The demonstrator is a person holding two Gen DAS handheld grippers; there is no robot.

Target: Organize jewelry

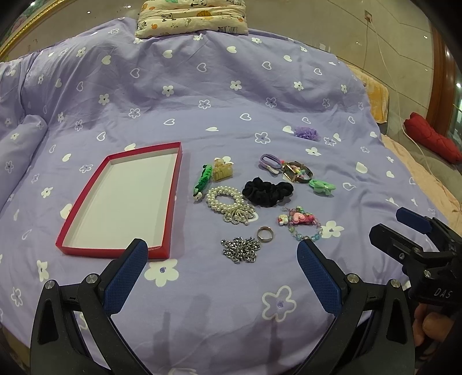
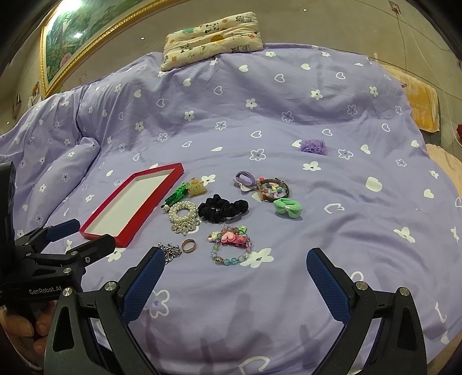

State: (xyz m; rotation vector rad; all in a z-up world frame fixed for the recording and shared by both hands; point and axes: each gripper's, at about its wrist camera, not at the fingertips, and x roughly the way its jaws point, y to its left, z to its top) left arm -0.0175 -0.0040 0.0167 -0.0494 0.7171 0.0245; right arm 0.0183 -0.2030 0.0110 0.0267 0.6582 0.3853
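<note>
An empty red tray [image 1: 86, 196] [image 2: 101, 210] with a white floor lies on the purple bedspread. To its right lie a pearl bracelet [image 1: 223, 199] [image 2: 182, 212], a black scrunchie [image 1: 267, 190] [image 2: 222, 209], a metal ring [image 1: 264, 233] [image 2: 189, 245], a silver chain [image 1: 241, 249] [image 2: 170, 249], a beaded charm bracelet [image 1: 301, 225] [image 2: 231, 245], a green clip [image 1: 203, 180], a yellow claw clip [image 1: 221, 170], a watch [image 1: 297, 171] [image 2: 273, 189] and a green bow [image 1: 322, 186] [image 2: 287, 208]. My left gripper [image 1: 222, 249] [image 2: 68, 233] is open, empty, just before the chain. My right gripper [image 2: 235, 258] [image 1: 398, 223] is open, empty, near the charm bracelet.
A purple flower hair tie [image 1: 306, 133] [image 2: 313, 146] lies apart, further back right. A patterned pillow [image 1: 192, 17] [image 2: 213, 37] sits at the bed's far end. A framed picture [image 2: 72, 43] hangs on the wall at left. A red cushion [image 1: 431, 137] lies beyond the bed's right edge.
</note>
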